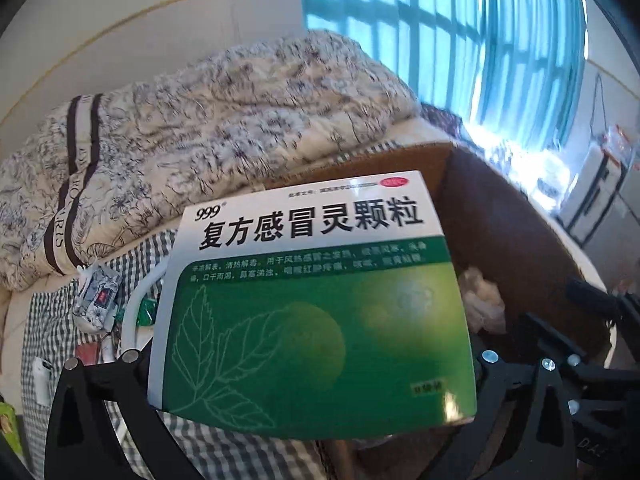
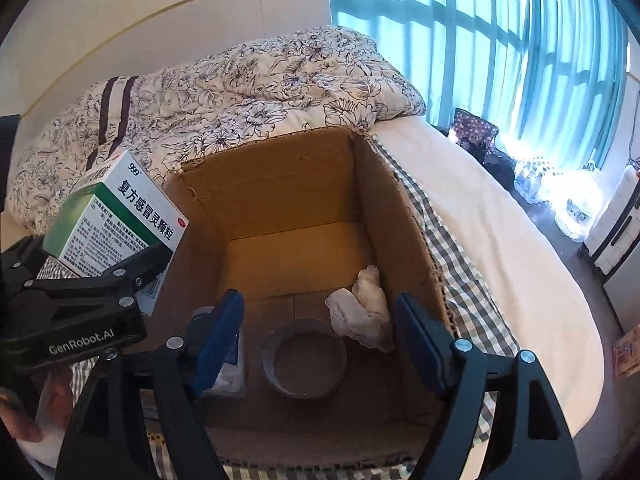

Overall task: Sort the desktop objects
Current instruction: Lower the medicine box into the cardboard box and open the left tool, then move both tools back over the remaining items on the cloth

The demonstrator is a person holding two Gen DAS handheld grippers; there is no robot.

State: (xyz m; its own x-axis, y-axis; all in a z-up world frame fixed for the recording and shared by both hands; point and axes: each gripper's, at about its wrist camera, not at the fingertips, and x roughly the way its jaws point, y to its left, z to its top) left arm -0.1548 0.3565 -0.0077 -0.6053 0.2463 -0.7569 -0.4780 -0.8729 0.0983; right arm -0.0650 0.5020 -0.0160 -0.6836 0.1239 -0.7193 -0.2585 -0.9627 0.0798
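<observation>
My left gripper (image 1: 316, 364) is shut on a green and white medicine box (image 1: 316, 300), held in the air just left of an open cardboard box (image 1: 504, 232). In the right wrist view the left gripper (image 2: 132, 276) holds the medicine box (image 2: 116, 216) beside the cardboard box's left wall (image 2: 200, 216). My right gripper (image 2: 320, 340) is open and empty, its blue pads (image 2: 218, 340) spread over the near part of the cardboard box. Inside the box lie a roll of grey tape (image 2: 302, 356), a crumpled white cloth (image 2: 366, 308) and a clear packet (image 2: 232, 364).
The cardboard box stands on a checked cloth (image 2: 460, 280) on a bed with a floral quilt (image 2: 248, 96) behind it. Small items lie on the cloth at left, among them a patterned pouch (image 1: 98, 300) and a white cable (image 1: 132, 320). A curtained window (image 2: 500, 40) is at right.
</observation>
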